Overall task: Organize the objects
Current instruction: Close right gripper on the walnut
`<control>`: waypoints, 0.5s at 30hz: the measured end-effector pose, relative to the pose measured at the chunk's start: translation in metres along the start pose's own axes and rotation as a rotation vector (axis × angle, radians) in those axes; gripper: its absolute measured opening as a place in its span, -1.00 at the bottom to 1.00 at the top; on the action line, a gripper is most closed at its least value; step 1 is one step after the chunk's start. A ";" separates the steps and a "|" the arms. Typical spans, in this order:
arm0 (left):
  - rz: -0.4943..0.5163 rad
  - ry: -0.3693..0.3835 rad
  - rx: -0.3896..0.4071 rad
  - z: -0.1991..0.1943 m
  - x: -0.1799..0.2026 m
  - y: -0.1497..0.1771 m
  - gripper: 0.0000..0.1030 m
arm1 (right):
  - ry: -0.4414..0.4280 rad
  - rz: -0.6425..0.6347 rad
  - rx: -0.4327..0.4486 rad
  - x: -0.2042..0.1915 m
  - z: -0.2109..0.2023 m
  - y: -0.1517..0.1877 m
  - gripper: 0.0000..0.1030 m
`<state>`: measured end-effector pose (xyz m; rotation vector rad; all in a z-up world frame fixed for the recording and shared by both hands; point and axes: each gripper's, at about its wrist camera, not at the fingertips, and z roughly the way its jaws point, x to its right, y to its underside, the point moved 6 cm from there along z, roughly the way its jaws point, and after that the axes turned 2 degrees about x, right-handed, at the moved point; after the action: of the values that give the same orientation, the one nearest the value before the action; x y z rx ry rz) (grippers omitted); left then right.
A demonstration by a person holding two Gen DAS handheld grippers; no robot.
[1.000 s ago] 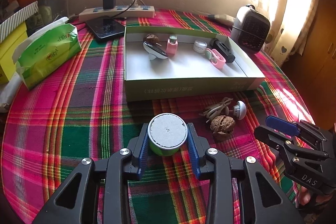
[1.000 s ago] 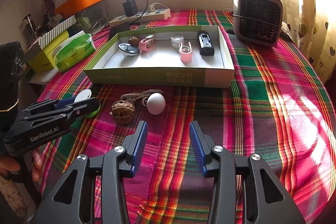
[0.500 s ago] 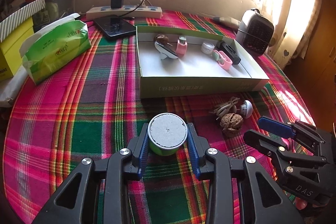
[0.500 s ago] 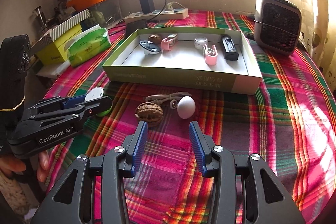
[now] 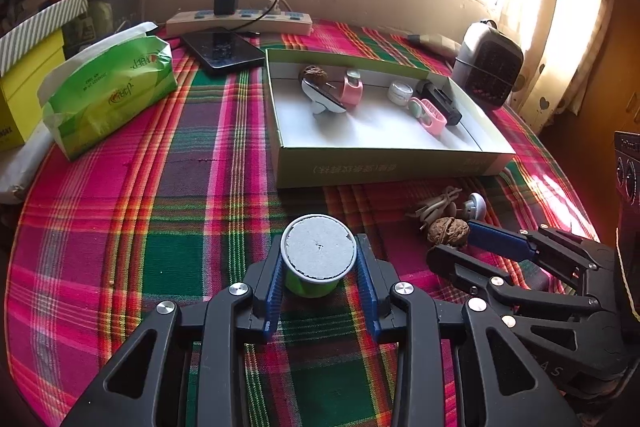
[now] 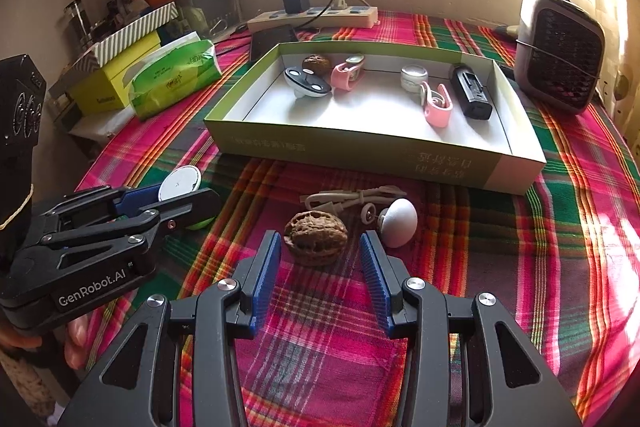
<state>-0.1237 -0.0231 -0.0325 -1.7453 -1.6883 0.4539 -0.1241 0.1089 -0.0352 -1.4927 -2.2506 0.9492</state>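
Observation:
My left gripper (image 5: 320,247) is shut on a small green cup (image 5: 318,259) with a white foil lid, held upright over the plaid cloth; the right wrist view shows that left gripper (image 6: 200,197) at the left. A brown walnut (image 6: 316,237) lies on the cloth between the tips of my right gripper (image 6: 319,239), which stands open without touching it. Just right of the walnut are a white round knob (image 6: 396,221) and a beige cord (image 6: 352,198). Behind them stands the shallow green box (image 6: 376,151), holding another walnut, pink clips, a small jar and a black device.
A green tissue pack (image 5: 108,95) and a yellow box (image 5: 24,87) are at the left. A power strip (image 5: 240,21) and a dark phone (image 5: 224,51) lie at the back, and a small heater (image 6: 560,55) stands at the back right. A person's fingers show under the left gripper.
My right gripper has slid left across the cloth, so the walnut now sits between its tips. The left gripper still holds the cup in the same place.

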 end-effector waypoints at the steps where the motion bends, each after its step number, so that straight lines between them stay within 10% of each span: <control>1: -0.001 0.000 0.001 0.000 0.000 0.000 -0.40 | 0.001 0.000 -0.005 0.000 0.002 0.000 -0.17; 15: 0.000 0.009 0.002 0.002 0.000 -0.002 -0.41 | 0.030 -0.010 0.004 -0.001 0.005 -0.003 -0.19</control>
<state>-0.1265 -0.0231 -0.0322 -1.7431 -1.6817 0.4471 -0.1285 0.1055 -0.0368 -1.4828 -2.2321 0.9215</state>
